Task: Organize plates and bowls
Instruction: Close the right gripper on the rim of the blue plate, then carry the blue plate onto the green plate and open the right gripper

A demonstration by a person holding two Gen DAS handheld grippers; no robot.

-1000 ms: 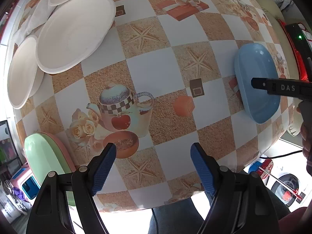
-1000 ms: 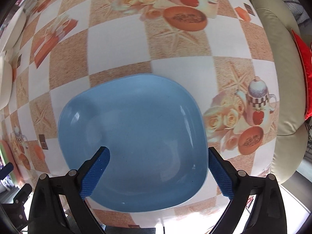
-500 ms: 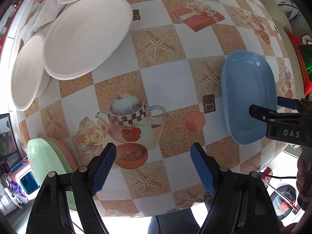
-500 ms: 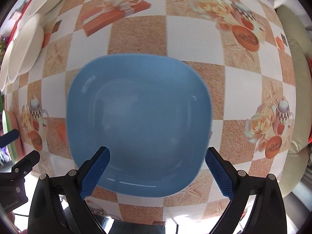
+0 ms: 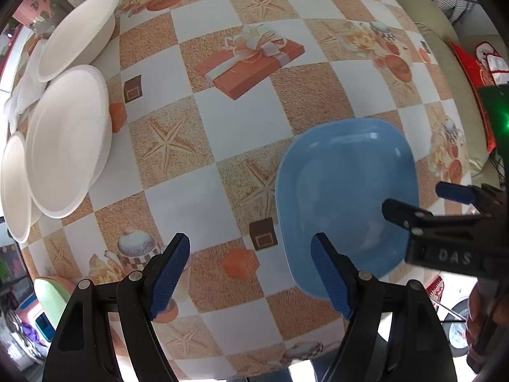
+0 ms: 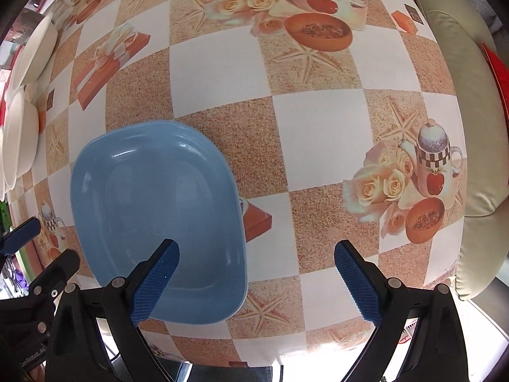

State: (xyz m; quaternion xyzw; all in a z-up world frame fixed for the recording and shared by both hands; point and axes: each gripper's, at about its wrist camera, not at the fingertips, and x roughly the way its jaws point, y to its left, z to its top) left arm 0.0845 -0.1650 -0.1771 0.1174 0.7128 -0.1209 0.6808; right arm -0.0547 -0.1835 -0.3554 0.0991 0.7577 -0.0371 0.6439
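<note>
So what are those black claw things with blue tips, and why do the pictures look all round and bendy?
They are two grabbers a person holds, one per hand. Each carries a bendy-lens camera looking along its fingers. One picture comes from the left gripper, the other from the right gripper. Both are open and hold nothing. On the checkered picture tablecloth lies a blue squarish plastic plate, with round white plates stacked at the side.

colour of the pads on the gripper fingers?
Blue, textured pads; clearest in the right wrist view.
</note>
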